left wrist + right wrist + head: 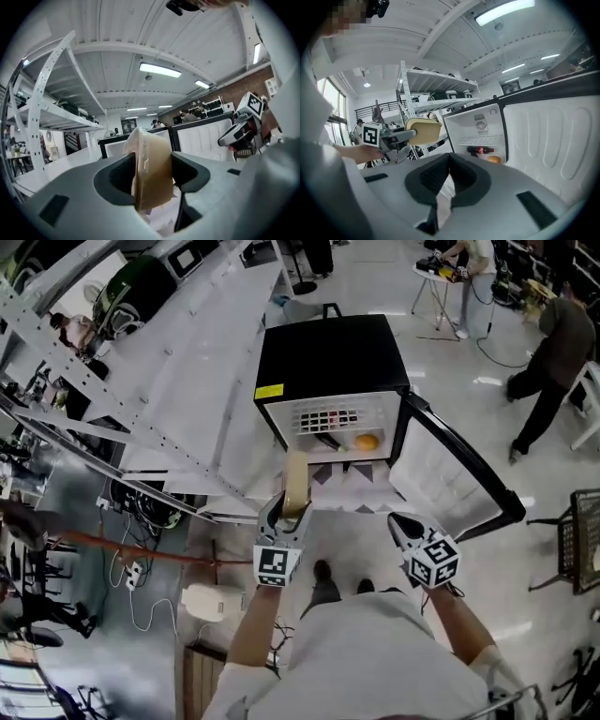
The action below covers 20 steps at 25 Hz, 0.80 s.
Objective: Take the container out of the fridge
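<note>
the left tongs (286,512) grip the beige plastic container (296,482), already outside the small black fridge (328,362); the right tongs (401,526) are closed, empty. next it probably needs a place to stand.

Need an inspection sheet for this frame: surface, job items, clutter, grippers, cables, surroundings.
Surface: bare floor; fridge stands on it, door open.
Job's things: container outside the fridge, held on edge.
Clutter: bottle and orange inside the fridge.
Grippers: left gripper shut on container; right gripper shut, empty.
Cables: loose leads on floor at left.
Surroundings: white rack at left; people at back.
</note>
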### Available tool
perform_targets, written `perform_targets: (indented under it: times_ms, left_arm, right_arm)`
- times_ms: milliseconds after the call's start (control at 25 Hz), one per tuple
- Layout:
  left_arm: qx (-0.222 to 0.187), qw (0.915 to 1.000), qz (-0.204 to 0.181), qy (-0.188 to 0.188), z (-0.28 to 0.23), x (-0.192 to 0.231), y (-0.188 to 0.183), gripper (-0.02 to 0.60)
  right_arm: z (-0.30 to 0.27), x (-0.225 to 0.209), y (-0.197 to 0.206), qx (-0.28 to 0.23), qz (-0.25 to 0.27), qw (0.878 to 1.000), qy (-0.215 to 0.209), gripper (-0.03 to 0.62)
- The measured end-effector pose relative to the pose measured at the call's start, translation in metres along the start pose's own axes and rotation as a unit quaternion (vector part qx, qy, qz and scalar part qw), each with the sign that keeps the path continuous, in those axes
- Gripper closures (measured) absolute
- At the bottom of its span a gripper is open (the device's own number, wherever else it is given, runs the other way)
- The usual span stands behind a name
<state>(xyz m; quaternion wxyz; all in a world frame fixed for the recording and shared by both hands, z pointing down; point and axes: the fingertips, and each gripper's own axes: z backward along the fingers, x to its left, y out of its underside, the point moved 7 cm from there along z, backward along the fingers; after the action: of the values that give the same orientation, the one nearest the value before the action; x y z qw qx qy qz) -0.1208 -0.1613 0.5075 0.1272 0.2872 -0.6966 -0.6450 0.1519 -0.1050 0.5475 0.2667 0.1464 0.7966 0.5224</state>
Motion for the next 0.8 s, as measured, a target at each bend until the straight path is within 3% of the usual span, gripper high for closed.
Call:
perform_targets:
  times_ms: [160, 320, 520, 800]
  left_arm:
    - [-0.017, 0.9979, 0.059, -0.020, 0.034, 0.004, 0.000, 0.354]
    - [-0.028, 0.9948, 0.092, -0.034, 0.066, 0.010, 0.001, 0.356]
    - [-0.049, 0.9892, 0.137, -0.021, 0.086, 0.027, 0.016, 0.356]
    - [-0.060, 0.9860, 0.154, -0.021, 0.106, 0.056, 0.023, 0.359]
  right_arm:
    - [-0.012, 0.007, -0.005, 0.000, 0.012, 1.000, -0.015, 0.588]
    - [-0.023, 0.016, -0.009, -0.005, 0.020, 1.000, -0.014, 0.588]
    - [-0.032, 0.028, -0.021, -0.015, 0.026, 1.000, -0.003, 0.588]
    - [-0.043, 0.040, -0.035, -0.031, 0.040, 0.999, 0.014, 0.588]
